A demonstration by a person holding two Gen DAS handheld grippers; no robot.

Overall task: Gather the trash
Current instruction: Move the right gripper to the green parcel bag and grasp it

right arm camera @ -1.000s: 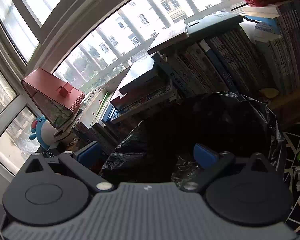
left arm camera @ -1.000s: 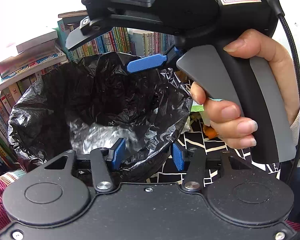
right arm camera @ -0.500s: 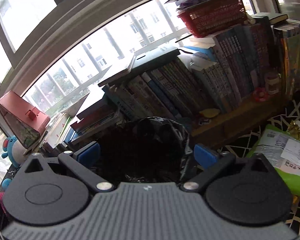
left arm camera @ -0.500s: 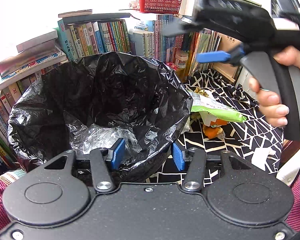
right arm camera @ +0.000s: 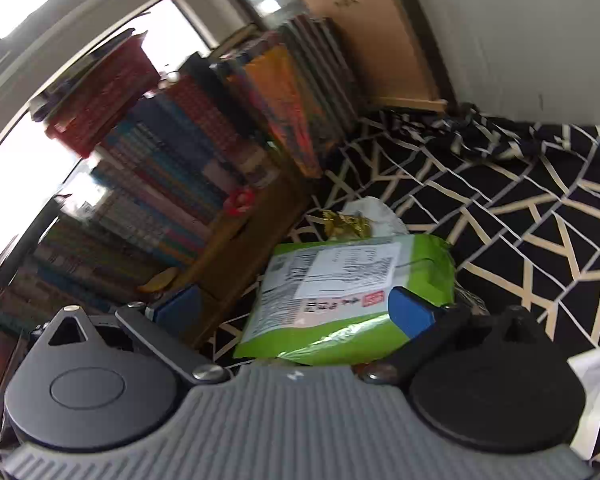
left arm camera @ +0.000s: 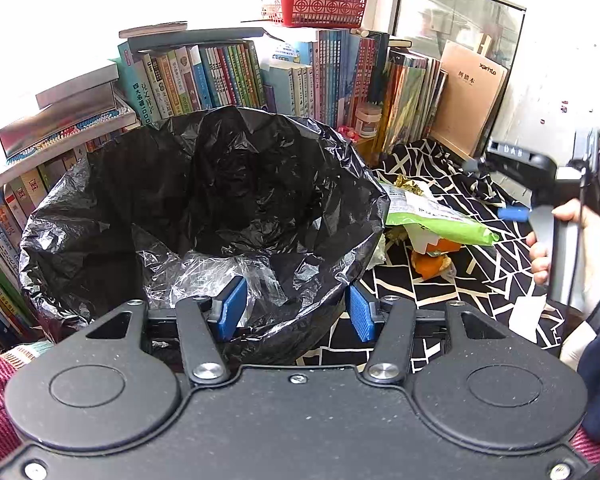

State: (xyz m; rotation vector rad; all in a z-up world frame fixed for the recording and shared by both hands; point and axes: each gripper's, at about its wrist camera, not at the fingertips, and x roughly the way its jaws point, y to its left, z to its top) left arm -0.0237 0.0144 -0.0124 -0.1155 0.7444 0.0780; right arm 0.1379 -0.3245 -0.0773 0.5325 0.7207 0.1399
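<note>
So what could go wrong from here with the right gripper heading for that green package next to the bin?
1. The green package lies tilted on top of orange peel and other scraps, so the open right gripper may tip it or scatter them.
2. The left gripper is opening at the rim of the black bin bag; the rim could sag, narrowing the opening.
3. The package looks wide and glossy, so it may slip.

Right tongs (right arm camera: 296,308) now over green packet (right arm camera: 352,300)
</note>
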